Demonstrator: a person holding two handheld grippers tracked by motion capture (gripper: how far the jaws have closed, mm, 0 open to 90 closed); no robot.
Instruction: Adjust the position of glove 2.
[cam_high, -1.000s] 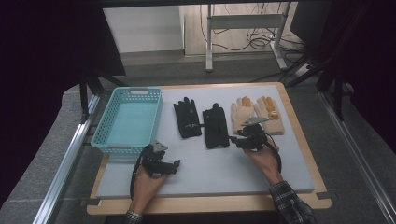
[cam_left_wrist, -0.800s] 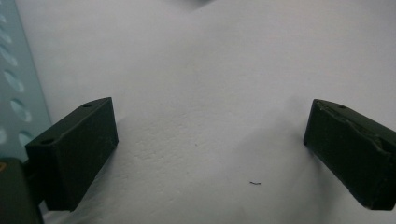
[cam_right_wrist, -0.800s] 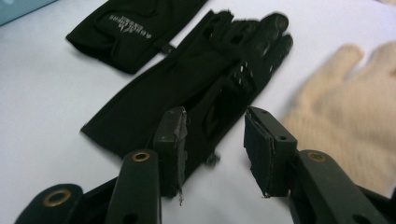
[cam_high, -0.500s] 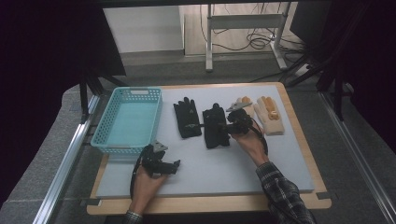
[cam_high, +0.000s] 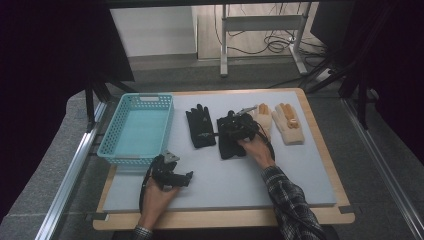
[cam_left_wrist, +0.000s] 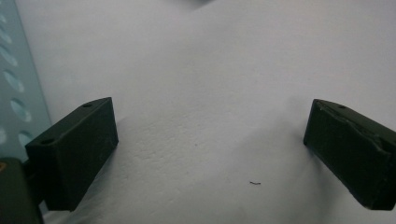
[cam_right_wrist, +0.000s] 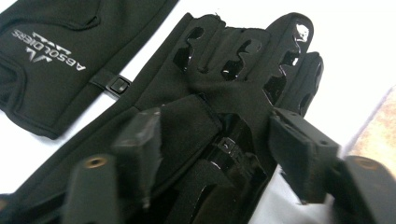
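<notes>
Black glove (cam_right_wrist: 243, 88) lying flat on the grey desk (cam_high: 280, 175), second in a row of four, between its black partner (cam_high: 201, 126) toward the blue basket (cam_high: 137, 131) and two tan gloves (cam_high: 280, 122) on the far side. Straddled now near the cuff by the right tool (cam_high: 235, 131), jaws just opening wide, a raised fold and buckle between them but not yet pinched. Best to settle lower, catch both layers of that fold squarely, close firmly before lifting. Worth avoiding: snagging the neighbouring glove's strap, or gripping a single thin layer likely to slip. Left tool (cam_left_wrist: 210, 154) parked on bare desk beside the basket wall, jaws apart, empty, ready to steady if needed.
</notes>
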